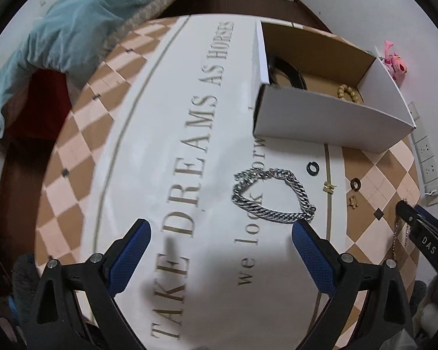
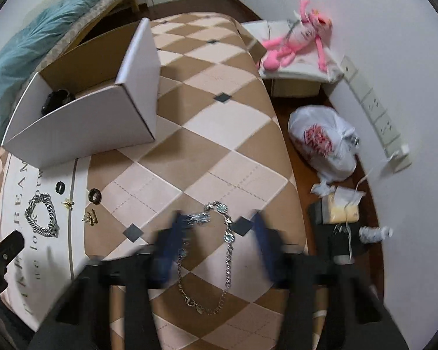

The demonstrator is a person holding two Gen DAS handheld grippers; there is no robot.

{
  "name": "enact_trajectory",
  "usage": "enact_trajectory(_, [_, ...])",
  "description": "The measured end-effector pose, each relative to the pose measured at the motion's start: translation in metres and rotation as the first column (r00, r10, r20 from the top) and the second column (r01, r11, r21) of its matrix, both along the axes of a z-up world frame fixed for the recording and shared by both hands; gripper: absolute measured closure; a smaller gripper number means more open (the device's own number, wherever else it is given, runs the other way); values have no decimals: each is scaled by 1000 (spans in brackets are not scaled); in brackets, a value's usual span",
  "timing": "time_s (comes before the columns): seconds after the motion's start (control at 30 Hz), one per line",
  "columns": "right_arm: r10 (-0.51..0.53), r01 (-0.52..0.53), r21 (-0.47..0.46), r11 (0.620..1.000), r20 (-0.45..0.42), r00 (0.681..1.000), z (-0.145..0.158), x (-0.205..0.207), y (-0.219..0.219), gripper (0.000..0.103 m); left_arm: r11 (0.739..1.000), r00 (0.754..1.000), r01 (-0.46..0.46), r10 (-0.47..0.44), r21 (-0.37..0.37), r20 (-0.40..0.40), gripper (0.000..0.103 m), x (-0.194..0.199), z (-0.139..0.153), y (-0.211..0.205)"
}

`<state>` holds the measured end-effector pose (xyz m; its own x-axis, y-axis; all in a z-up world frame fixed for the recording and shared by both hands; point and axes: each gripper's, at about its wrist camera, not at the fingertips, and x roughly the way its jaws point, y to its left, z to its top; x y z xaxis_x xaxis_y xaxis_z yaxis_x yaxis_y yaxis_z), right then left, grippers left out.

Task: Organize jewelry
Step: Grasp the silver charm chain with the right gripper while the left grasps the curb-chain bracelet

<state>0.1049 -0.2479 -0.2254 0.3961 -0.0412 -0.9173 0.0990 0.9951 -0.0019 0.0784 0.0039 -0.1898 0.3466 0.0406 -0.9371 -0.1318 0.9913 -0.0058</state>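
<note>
left wrist: left gripper point(image 1: 220, 227) hanging wide apart, empty; silver chain bracelet point(image 1: 273, 194) lying before its right fingertip, short of the white box point(image 1: 330, 116) | right wrist: right gripper point(image 2: 217, 243) blurred, spread, straddling long necklace point(image 2: 219, 250) running lengthwise between fingers, nearer.

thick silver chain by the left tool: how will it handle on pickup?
The chain is linked, so it will probably drape limp from one pinch point. Thick metal links suggest it is heavy for its size. Smooth shiny links might slip between the left tool pads.
</note>
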Motion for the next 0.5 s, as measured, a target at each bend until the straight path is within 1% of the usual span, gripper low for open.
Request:
enact_trajectory(0.03, [3, -3, -5, 1000, 2, 1000, 0, 0, 2, 95, 1000, 1000, 3, -3, -10, -3, 4, 1, -2, -2])
enact_trajectory(0.13, [9, -9, 1, 1000, 12, 1000, 1, 0, 2, 96, 999, 1000, 21, -21, -43, -7, 5, 5, -6, -7])
enact_trajectory(0.2, [6, -6, 12, 1000, 9, 1000, 2, -1, 0, 96, 998, 999, 54, -54, -45, 9, 5, 4, -5, -15])
enact_trajectory(0.3, [-7, 7, 42, 999, 1, 1000, 2, -5, -5, 96, 990, 989, 141, -139, -31, 40, 5, 1, -1, -31])
enact_trajectory(0.33, [-12, 11, 49, 999, 1, 1000, 2, -6, -6, 96, 983, 982, 183, -182, -14, 42, 5, 0, -1, -40])
enact_trajectory(0.4, [-20, 20, 60, 998, 0, 1000, 2, -8, -8, 96, 972, 971, 235, -235, 6, 32, 6, 0, -4, -53])
enact_trajectory(0.43, [-23, 23, 59, 998, -1, 1000, 2, -8, -9, 96, 967, 967, 254, -255, 20, 26, 13, 0, -7, -58])
enact_trajectory(0.47, [-25, 25, 62, 998, -1, 1000, 2, -9, -10, 96, 962, 963, 269, -270, 32, 18, 16, 2, -9, -61])
enact_trajectory(0.5, [-26, 26, 62, 998, -2, 1000, 2, -9, -10, 96, 959, 959, 282, -282, 37, 7, 24, 4, -12, -65])
